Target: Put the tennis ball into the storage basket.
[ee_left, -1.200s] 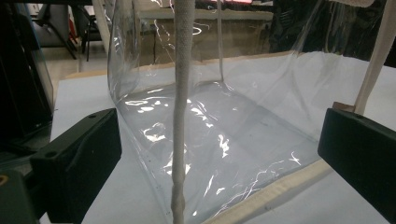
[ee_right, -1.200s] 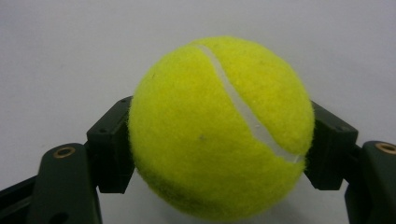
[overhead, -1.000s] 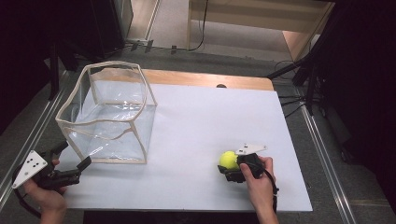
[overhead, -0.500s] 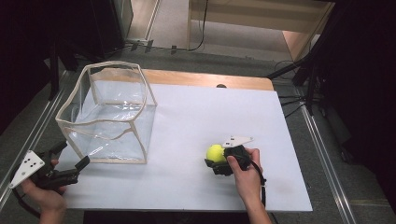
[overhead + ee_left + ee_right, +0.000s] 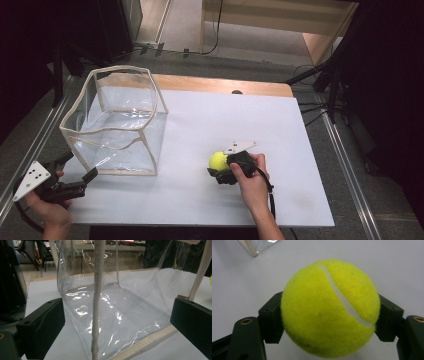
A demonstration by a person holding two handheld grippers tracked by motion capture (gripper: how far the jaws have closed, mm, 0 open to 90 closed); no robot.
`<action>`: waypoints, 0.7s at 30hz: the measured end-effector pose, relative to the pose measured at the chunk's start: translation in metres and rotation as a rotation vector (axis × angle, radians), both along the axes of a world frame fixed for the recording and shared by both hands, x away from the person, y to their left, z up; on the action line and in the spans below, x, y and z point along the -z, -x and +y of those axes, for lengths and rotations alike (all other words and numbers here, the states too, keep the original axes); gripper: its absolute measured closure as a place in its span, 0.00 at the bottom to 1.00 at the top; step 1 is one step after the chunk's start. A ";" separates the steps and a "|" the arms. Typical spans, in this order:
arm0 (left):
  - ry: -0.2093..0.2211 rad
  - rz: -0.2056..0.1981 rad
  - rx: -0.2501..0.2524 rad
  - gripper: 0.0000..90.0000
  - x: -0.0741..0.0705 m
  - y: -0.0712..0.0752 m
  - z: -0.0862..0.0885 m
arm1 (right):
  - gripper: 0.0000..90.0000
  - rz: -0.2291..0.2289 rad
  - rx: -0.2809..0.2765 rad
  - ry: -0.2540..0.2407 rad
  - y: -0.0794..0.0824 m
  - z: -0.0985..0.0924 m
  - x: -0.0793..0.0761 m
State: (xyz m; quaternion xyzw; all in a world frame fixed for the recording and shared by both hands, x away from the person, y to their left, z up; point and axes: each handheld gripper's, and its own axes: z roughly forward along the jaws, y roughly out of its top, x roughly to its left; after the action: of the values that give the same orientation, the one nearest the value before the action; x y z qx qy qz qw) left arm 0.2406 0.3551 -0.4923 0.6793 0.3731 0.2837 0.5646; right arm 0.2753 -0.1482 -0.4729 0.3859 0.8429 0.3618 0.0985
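My right gripper (image 5: 218, 172) clamps the tennis ball (image 5: 218, 160): in the right gripper view the ball (image 5: 329, 307) sits squarely between my two black jaws, each pad pressed into its fuzzy flank, with most of the ball bulging forward past the pads. From the high view the ball is over the white table (image 5: 210, 120), toward the near right part of the board, with my right hand (image 5: 250, 180) wrapped around the gripper body behind it.

My left gripper (image 5: 75, 182) rests at the near left corner of the table, its jaws spread wide and holding nothing. In the left gripper view a seamed corner of the clear plastic bin (image 5: 112, 315) stands between them, untouched by either pad.

The bin (image 5: 117, 122) stands well apart from the ball, to its left, top open, walls soft and a little buckled, edged in cream trim. Bare white surface lies between ball and bin, and more beyond the ball toward the far edge. The table's near edge is close behind my right hand.

The ball is bright yellow-green felt with one curved white seam across its face.
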 end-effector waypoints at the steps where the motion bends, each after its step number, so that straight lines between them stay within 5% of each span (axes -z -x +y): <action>1: -0.001 0.000 0.000 0.00 0.000 0.000 0.000 | 0.26 -0.003 -0.005 -0.004 -0.001 0.002 0.000; 21: -0.004 0.007 0.014 0.00 0.000 0.000 -0.001 | 0.26 -0.006 -0.099 -0.038 -0.021 0.049 -0.007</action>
State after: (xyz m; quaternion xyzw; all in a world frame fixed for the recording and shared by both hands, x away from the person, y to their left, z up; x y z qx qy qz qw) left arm 0.2411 0.3537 -0.4923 0.6842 0.3698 0.2780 0.5638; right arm 0.2959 -0.0995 -0.4656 0.3443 0.8537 0.3833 0.0753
